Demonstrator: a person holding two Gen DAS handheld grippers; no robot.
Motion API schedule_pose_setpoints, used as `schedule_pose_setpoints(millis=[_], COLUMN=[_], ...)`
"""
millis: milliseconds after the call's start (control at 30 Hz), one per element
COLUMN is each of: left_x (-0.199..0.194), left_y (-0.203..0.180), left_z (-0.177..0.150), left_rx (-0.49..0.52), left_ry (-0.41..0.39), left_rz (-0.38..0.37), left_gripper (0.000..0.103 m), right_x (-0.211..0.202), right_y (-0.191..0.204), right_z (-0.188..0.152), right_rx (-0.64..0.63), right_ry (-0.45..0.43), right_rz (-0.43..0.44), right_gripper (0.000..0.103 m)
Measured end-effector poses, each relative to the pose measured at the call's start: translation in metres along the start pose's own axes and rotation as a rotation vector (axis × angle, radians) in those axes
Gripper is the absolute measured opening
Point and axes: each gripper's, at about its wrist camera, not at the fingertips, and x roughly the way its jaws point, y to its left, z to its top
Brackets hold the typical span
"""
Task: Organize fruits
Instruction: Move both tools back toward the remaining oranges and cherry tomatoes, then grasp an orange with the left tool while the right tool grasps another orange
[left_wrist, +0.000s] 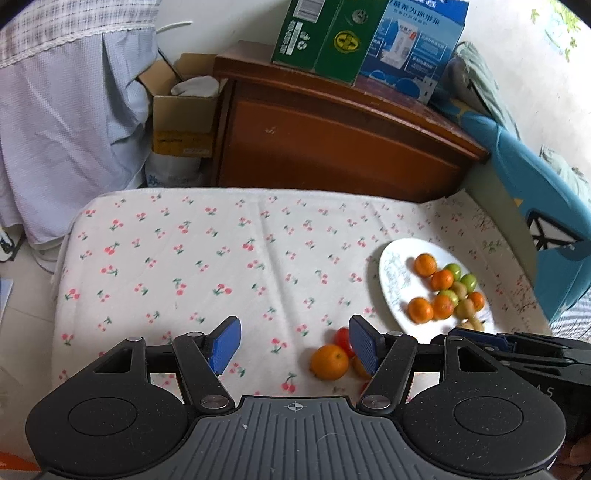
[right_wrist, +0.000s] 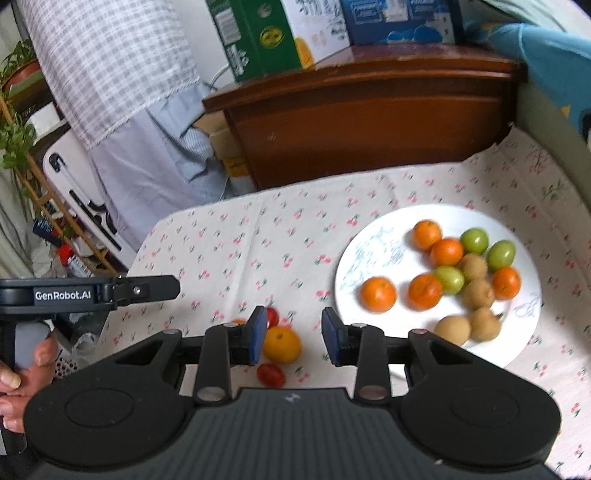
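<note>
My left tongs stand spread and empty over the cherry-print cloth of the bench, pads clear of any fruit. Just left of the white plate, off its rim, lie the loose pieces: a small red tomato, an orange touching it on the near side, and a second tomato nearer still. My right tongs hold a narrower gap, also empty; the orange sits partly behind the left pad, not pinched. On the plate rest oranges, green fruits and brown longans in a loose cluster toward its right half. I judge the orange light, firm and round, so it may roll: grip across its widest middle. The tomatoes look smooth and thin-skinned, best taken gently at the equator.
</note>
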Motion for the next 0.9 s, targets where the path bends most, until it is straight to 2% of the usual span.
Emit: schedule_pose_setpoints(millis=[367,800,900], left_x=[0.009,0.019,0.021], left_y=[0.013,0.01,0.008], left_z=[-0.014,-0.023,-0.024], left_rx=[0.006,0.041,0.048], left_ry=[0.051,0.088,0.091], left_rz=[0.039,0.051,0.048], left_gripper=[0.064,0.064,0.064], right_x=[0.03,0.06,0.063], right_y=[0.006,0.007,0.009], right_z=[-0.013,-0.016,-0.018], right_rx=[-0.024,-0.027,-0.042], right_ry=[0.058,0.114,0.117], right_rz=[-0.002,-0.001,-0.008], right_gripper=[0.038,0.038,0.033])
